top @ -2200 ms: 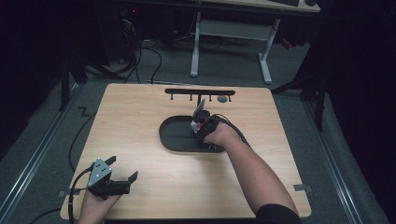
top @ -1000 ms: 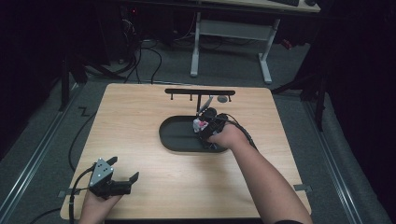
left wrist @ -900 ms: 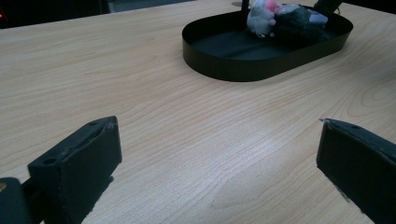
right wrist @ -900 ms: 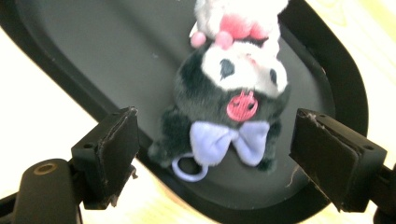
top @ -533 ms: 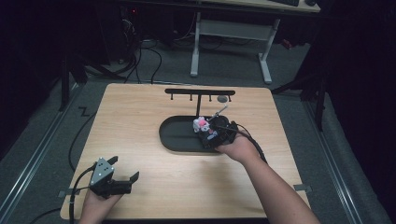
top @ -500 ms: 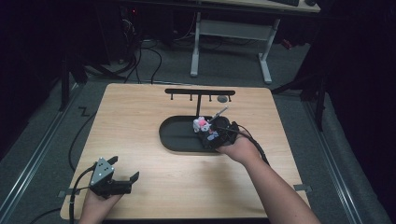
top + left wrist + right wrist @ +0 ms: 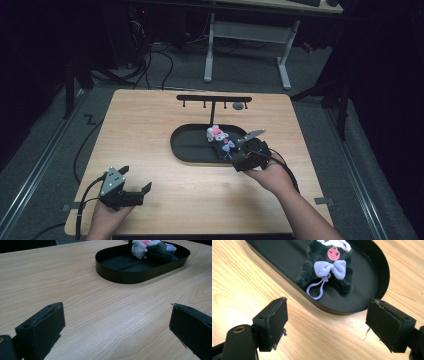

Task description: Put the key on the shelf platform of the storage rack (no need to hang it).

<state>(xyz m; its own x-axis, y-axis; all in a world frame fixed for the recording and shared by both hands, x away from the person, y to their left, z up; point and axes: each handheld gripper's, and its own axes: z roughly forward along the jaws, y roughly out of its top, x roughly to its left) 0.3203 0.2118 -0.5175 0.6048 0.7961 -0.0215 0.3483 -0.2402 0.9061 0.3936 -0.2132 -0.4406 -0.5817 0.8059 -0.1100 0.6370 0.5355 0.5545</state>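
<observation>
high view: right hand-held gripper [image 7: 239, 150] is seen open-jawed, having just narrowed with nothing between, at the black oval metal tray [image 7: 187, 150] on the light wooden desk [image 7: 150, 130] | left gripper view: left hand-held gripper [image 7: 117, 327] is held open, idle | right gripper view: black plush toy with lilac bow [image 7: 329, 267] lies in the tray; release judged done, a withdrawal or fresh grasp is called for next.

dark plush toy [image 7: 329, 265]: head cut off by top edge | small grey item [image 7: 238, 105] on rack [image 7: 214, 99]: too small to identify

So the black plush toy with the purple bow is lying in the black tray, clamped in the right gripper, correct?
Not clamped. In the right gripper view the right gripper is open over bare wood with nothing between its jaws; the black plush toy lies apart from it in the black tray.
</observation>
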